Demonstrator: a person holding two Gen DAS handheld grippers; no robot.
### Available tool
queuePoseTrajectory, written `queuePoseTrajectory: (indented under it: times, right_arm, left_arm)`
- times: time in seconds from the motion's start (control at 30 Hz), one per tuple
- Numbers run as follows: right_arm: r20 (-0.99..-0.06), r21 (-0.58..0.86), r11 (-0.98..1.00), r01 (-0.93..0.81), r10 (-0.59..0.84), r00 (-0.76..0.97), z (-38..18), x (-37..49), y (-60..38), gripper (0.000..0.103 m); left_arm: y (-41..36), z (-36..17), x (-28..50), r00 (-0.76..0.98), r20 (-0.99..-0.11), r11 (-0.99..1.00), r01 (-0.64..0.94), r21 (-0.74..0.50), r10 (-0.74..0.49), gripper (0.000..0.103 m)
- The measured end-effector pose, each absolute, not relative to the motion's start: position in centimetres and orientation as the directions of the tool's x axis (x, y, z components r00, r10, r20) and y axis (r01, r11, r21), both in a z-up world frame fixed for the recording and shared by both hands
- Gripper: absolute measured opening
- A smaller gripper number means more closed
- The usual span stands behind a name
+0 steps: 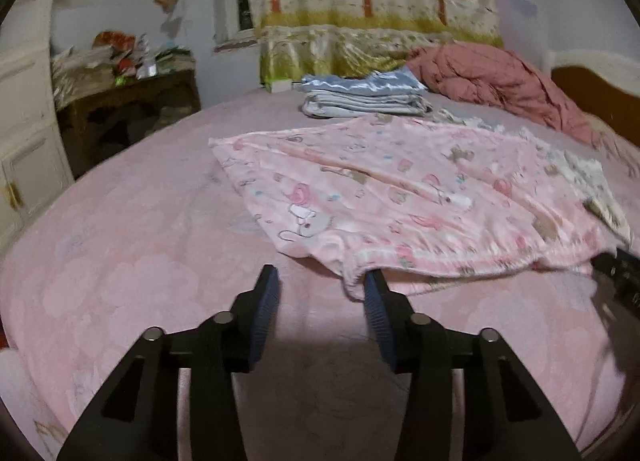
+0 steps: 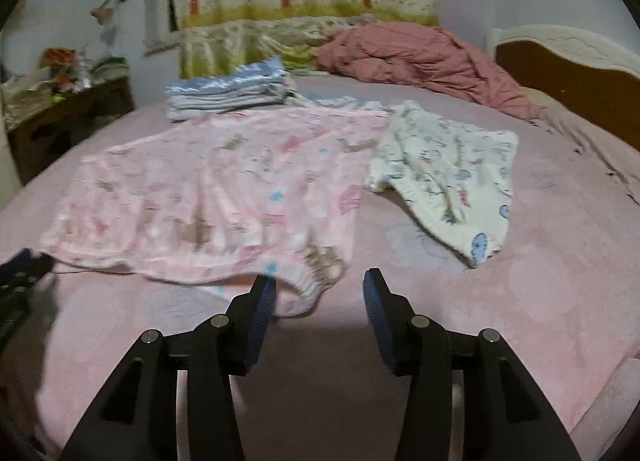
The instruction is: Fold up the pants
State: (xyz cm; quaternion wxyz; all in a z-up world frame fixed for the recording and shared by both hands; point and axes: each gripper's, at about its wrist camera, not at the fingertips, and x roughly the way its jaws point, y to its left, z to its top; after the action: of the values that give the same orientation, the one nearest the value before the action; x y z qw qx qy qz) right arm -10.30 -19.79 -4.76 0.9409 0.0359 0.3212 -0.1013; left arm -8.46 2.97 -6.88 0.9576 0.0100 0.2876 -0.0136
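Lying spread flat on a bed covered with a pale pink cloud-patterned blanket (image 1: 132, 261), the pink fleece pants printed with small cartoon animals (image 1: 400, 197) occupy the middle of the mattress, their elastic waistband edge nearest both cameras. Left claw (image 1: 320, 297), black with blue ribbed pads: jaws stand partly apart, with bare blanket between them; its right-hand pad tip sits at the near left corner of the waistband, under the lifted hem, and no cloth is pinched. Right claw (image 2: 318, 293), same build: jaws likewise partly apart, left-hand pad touching or just overlapping the gathered near right corner of the waistband, nothing gripped between the pads. Each claw shows as a dark blurred shape at the edge of the other's view. Cream-white printed garment with blue and grey figures (image 2: 452, 173): crumpled on the blanket just to the right of the pink pants, its far edge touching them. Stack of folded pale blue and grey laundry with a satin top layer (image 1: 364, 97): beyond the pants, near the far side of the bed. Rumpled dusty-rose quilt (image 1: 500, 81): heaped at the far right, by the brown wooden headboard (image 2: 568, 77). Patterned satin curtain (image 1: 372, 1): hanging behind the bed. Cluttered dark wooden side surface (image 1: 128, 109): at far left.
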Motion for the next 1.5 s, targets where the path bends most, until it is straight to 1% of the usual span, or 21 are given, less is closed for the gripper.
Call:
queuePoseTrajectory:
  times: [0.1, 0.2, 0.23, 0.27, 0.33, 0.43, 0.53, 0.63, 0.73, 0.9, 1.0, 1.07, 1.1, 1.13, 1.2, 1.3, 1.43, 1.5]
  right_arm:
    - [-0.61, 0.014, 0.975, 0.224, -0.169, 0.774, -4.9, -10.3, -20.0, 0.048]
    - [-0.615, -0.009, 0.975, 0.222, -0.181, 0.768, -4.9, -9.8, -19.6, 0.048]
    - [-0.615, -0.013, 0.973, 0.229, -0.188, 0.766, -4.8, -9.7, -19.6, 0.048]
    - [-0.613, -0.018, 0.968, 0.249, -0.208, 0.762, -4.8, -9.7, -19.8, 0.048]
    - [-0.605, -0.017, 0.954, 0.299, -0.248, 0.757, -4.7, -9.9, -20.3, 0.049]
    - [-0.602, 0.013, 0.952, 0.306, -0.236, 0.762, -4.6, -10.4, -21.2, 0.051]
    - [-0.575, -0.037, 0.945, 0.324, -0.285, 0.767, -4.5, -11.1, -20.6, 0.054]
    - [-0.553, -0.053, 0.942, 0.332, -0.304, 0.776, -4.2, -11.9, -20.2, 0.055]
    - [-0.554, -0.022, 0.938, 0.346, -0.3, 0.777, -3.9, -12.4, -20.8, 0.057]
    - [-0.598, 0.051, 0.941, 0.335, -0.24, 0.764, -4.7, -12.4, -22.3, 0.058]
    - [-0.579, 0.035, 0.946, 0.323, -0.244, 0.778, -4.8, -12.8, -21.9, 0.058]
    - [-0.58, 0.024, 0.95, 0.31, -0.24, 0.779, -4.9, -12.7, -21.5, 0.058]
    - [-0.592, 0.023, 0.959, 0.283, -0.215, 0.777, -5.2, -12.5, -21.4, 0.059]
    - [-0.6, 0.015, 0.964, 0.266, -0.204, 0.773, -5.4, -12.4, -21.2, 0.059]
    - [-0.594, -0.003, 0.969, 0.246, -0.199, 0.779, -5.5, -12.5, -21.1, 0.059]
    - [-0.592, 0.012, 0.973, 0.23, -0.179, 0.786, -5.5, -12.6, -21.2, 0.059]
    - [-0.587, 0.005, 0.974, 0.227, -0.181, 0.789, -5.5, -12.8, -21.3, 0.059]
    - [-0.58, 0.002, 0.974, 0.225, -0.182, 0.794, -5.6, -13.1, -21.2, 0.06]
  left_arm:
    - [3.4, -7.1, -7.8, 0.817, -0.574, 0.999, 0.043, -0.028, -0.052, 0.05]
    - [3.0, -7.2, -7.5, 0.815, -0.578, 1.0, 0.022, -0.007, -0.022, 0.05]
    - [2.9, -7.3, -7.5, 0.817, -0.577, 1.0, 0.006, 0.008, 0.0, 0.05]
    - [2.8, -7.3, -7.6, 0.819, -0.573, 1.0, -0.01, 0.019, 0.019, 0.045]
    - [3.1, -7.3, -8.1, 0.828, -0.56, 1.0, -0.02, 0.014, 0.024, 0.045]
    - [3.2, -6.9, -9.3, 0.853, -0.517, 0.998, -0.058, 0.038, 0.069, 0.047]
    - [2.8, -6.7, -10.3, 0.864, -0.486, 0.991, -0.11, 0.079, 0.135, 0.047]
    - [3.4, -6.8, -11.2, 0.86, -0.485, 0.987, -0.156, 0.042, 0.157, 0.047]
    - [4.5, -7.2, -11.5, 0.851, -0.498, 0.982, -0.186, 0.014, 0.168, 0.051]
    - [5.3, -8.0, -11.8, 0.843, -0.511, 0.98, -0.197, 0.004, 0.171, 0.052]
    - [5.0, -8.0, -12.1, 0.848, -0.501, 0.98, -0.198, 0.006, 0.174, 0.052]
    - [4.7, -8.1, -11.9, 0.845, -0.51, 0.984, -0.18, 0.008, 0.159, 0.052]
    - [4.6, -8.3, -11.7, 0.841, -0.523, 0.987, -0.16, 0.006, 0.139, 0.053]
    - [4.4, -8.4, -11.4, 0.834, -0.536, 0.99, -0.142, 0.021, 0.131, 0.053]
    - [4.1, -8.3, -11.5, 0.842, -0.522, 0.99, -0.133, 0.045, 0.137, 0.053]
    - [4.3, -8.3, -11.7, 0.844, -0.525, 0.994, -0.107, 0.026, 0.105, 0.054]
    - [4.4, -8.6, -12.2, 0.852, -0.519, 0.997, -0.073, 0.021, 0.073, 0.063]
    - [4.3, -8.8, -12.6, 0.856, -0.511, 0.997, -0.061, 0.047, 0.077, 0.064]
